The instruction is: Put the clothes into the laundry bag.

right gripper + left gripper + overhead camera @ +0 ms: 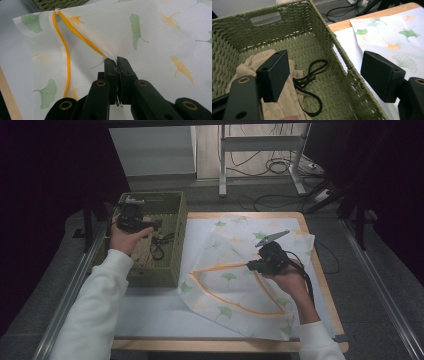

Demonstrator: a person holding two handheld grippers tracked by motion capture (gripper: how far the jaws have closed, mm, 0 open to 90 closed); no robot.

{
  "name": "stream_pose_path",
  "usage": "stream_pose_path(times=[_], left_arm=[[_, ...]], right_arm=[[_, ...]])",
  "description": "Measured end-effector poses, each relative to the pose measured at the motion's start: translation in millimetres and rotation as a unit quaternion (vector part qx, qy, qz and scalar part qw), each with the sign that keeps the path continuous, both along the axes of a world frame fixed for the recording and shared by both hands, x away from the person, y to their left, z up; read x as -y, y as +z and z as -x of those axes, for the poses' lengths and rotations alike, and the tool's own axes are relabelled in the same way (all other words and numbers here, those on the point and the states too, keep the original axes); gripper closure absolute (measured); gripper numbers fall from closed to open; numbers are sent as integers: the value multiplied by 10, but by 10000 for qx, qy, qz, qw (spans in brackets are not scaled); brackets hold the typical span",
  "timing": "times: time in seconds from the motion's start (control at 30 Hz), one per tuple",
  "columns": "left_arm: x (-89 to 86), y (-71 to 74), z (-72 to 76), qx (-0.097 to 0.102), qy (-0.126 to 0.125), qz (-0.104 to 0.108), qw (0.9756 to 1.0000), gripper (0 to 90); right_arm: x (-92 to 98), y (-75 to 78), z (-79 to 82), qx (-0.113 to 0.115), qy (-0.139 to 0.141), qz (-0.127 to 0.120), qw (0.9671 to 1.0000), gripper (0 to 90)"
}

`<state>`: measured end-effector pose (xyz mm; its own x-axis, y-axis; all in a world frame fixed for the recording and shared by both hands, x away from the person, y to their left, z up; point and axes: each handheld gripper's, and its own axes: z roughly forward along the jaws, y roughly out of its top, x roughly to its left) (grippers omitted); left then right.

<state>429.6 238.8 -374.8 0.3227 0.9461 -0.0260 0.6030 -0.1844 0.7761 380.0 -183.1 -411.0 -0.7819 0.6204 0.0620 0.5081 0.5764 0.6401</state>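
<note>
Woven basket [352, 82]: green wicker, at the table's left edge; holds a beige cloth [284, 105] and a black cord [312, 82] on its floor.
Left tool [324, 75]: jaws wide apart, nothing between them, poised over the basket's inside, near the cord and beige cloth.
Right tool [117, 65]: jaws pinched tight on the orange-trimmed edge of the leaf-print bag [150, 37], lifting the mouth open.
Leaf-print bag, place: spread on the white table [150, 310], just right of the basket.
Step in hand, judged: fetch an item from the basket for the bag.
Advice: keep the right grip steady and the mouth taut; lower the left jaws squarely over one item, clear of the wicker wall, before closing.
</note>
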Motion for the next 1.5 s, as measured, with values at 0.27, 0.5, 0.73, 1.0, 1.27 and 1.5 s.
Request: stream_pose_path(times=[0.27,0.5,0.73,1.0,1.27,1.5], left_arm=[[-27,-120,-121,-253,142,-175,9994,228],[-55,-257,-216,-432,243,-194,9986,225],[-110,-361,-259,-551,353,-210,9976,218],[-165,-432,-295,-642,468,-230,9966,209],[-242,-551,-384,-866,543,-246,9945,176],[-298,-659,-428,-1019,636,-204,9926,176]], right_arm=[[-1,-2,0,-5,12,12,10000,862],[21,2,-4,1,11,-10,10000,861],[19,-14,-12,-27,3,-3,10000,862],[11,-26,-13,-42,18,35,10000,862],[10,-31,-13,-41,17,51,10000,862],[8,-39,-18,-53,18,57,10000,862]])
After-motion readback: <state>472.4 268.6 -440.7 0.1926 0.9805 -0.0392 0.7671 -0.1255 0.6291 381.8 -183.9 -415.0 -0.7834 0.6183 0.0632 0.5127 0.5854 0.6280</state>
